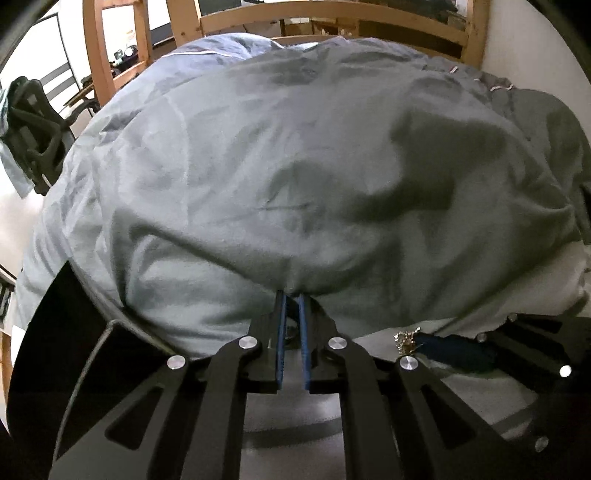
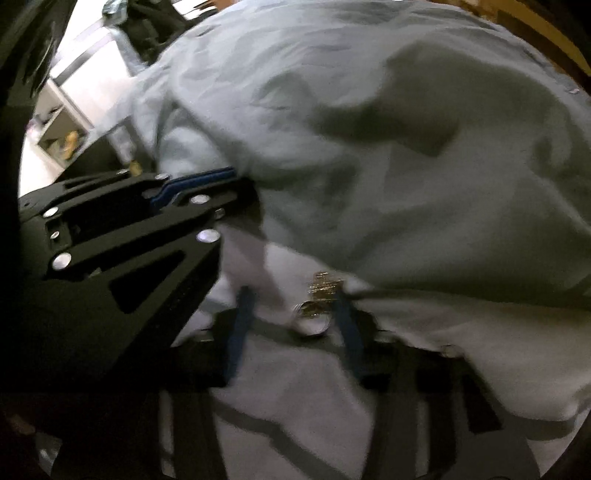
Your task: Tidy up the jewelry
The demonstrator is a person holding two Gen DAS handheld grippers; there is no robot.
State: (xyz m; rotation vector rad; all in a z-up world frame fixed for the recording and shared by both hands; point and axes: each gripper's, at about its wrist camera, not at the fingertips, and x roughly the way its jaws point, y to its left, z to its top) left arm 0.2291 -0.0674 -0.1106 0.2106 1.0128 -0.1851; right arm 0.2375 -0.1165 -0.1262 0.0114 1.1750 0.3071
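Note:
A bunched gold chain (image 2: 325,283) and a small silver ring-like piece (image 2: 312,320) lie on the white sheet (image 2: 295,406) at the edge of the grey-blue duvet (image 2: 406,166). My right gripper (image 2: 293,291) points down over them. The jewelry sits against its right finger, with a gap to the left finger; the picture is blurred. In the left wrist view the gold chain (image 1: 406,339) shows at the tip of the right gripper (image 1: 421,342). My left gripper (image 1: 291,295) is pinched on the duvet (image 1: 295,166) edge, which bunches at its blue pads. The right wrist view shows the left gripper (image 2: 232,173) from the side.
The duvet covers most of the bed, rumpled and mounded. A wooden bed frame (image 1: 332,22) runs along the far side. A black chair (image 1: 33,129) draped with cloth stands off the bed's left side. A white shelf unit (image 2: 62,136) stands on the floor.

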